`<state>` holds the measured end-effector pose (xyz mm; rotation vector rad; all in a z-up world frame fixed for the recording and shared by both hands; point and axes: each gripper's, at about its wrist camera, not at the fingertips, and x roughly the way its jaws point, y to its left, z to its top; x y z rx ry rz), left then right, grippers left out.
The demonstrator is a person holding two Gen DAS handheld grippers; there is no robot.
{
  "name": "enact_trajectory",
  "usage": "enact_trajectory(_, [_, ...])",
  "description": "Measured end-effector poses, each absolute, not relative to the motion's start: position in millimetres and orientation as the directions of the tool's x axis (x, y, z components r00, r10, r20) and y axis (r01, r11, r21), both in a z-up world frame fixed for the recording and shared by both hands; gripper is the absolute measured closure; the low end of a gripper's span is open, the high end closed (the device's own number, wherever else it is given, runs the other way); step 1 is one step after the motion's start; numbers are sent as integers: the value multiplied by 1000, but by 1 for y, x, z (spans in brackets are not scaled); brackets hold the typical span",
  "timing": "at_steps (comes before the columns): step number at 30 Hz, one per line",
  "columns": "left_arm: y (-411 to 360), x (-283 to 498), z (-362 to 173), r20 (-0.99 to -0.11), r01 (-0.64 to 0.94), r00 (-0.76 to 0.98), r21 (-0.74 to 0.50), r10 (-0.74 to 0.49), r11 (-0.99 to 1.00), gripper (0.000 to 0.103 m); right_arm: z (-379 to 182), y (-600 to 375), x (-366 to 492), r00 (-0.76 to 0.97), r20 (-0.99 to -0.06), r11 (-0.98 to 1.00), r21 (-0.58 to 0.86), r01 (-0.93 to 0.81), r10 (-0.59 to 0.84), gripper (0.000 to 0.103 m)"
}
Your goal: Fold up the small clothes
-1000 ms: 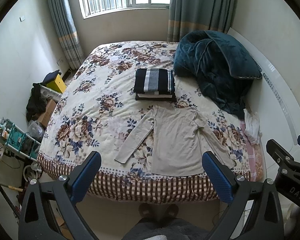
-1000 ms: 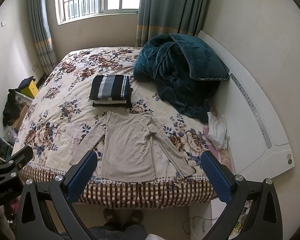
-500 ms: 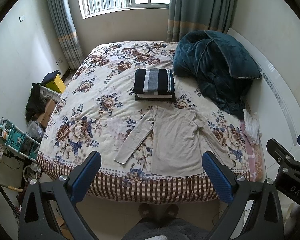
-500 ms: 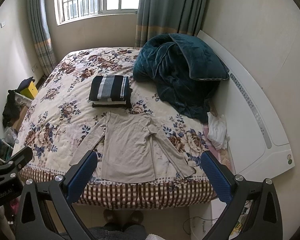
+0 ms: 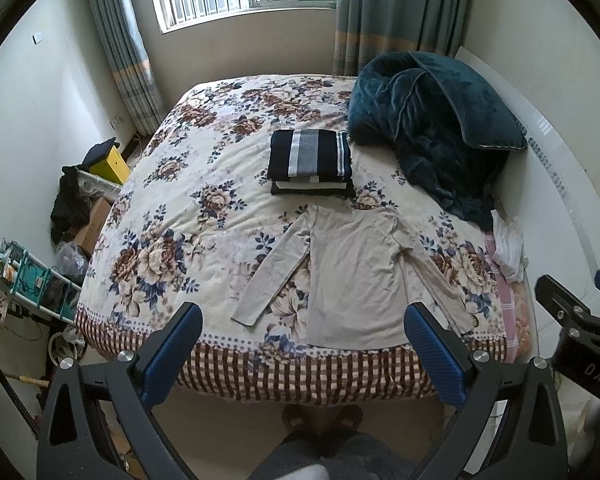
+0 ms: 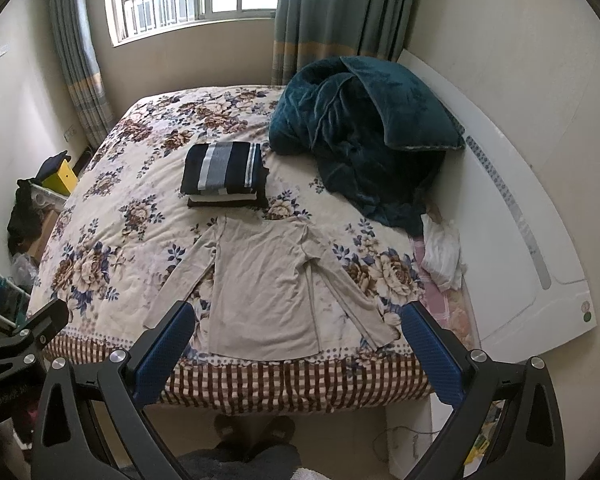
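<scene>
A beige long-sleeved shirt [image 5: 352, 276] lies flat on the floral bedspread [image 5: 172, 248] near the bed's front edge, sleeves spread out; it also shows in the right wrist view [image 6: 260, 292]. Behind it sits a stack of folded clothes [image 5: 310, 164] with a dark striped top piece, also in the right wrist view [image 6: 222, 174]. My left gripper [image 5: 304, 344] is open and empty, held off the bed in front of the shirt's hem. My right gripper [image 6: 296, 344] is open and empty, also in front of the hem.
A teal blanket [image 5: 432, 124] is heaped at the bed's far right against the white headboard [image 6: 516, 216]. A white cloth [image 6: 442, 254] lies beside it. Boxes and a rack [image 5: 32, 280] stand on the floor at left. My feet [image 5: 320, 420] stand at the bed's foot.
</scene>
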<state>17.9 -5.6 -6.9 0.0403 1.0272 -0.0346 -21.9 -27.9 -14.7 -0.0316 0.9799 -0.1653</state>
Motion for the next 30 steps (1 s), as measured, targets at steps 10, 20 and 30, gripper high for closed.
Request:
enact_trajectory(10, [-14,80,-89,-863,97,504,73,14,993,0,-103,-70,4,446,-847,939,-158,305,-288,0])
enact_trajectory(20, [-73,167,-239,-957,78,280,97,71,992,0,-301,-265,26,110,-960,748,-124,651,-256,0])
enact_trajectory(30, [-98,223,-418,-991,-2,-27,129,129,992,0,-537,-430,36,37,-998,472,59,880,56,2])
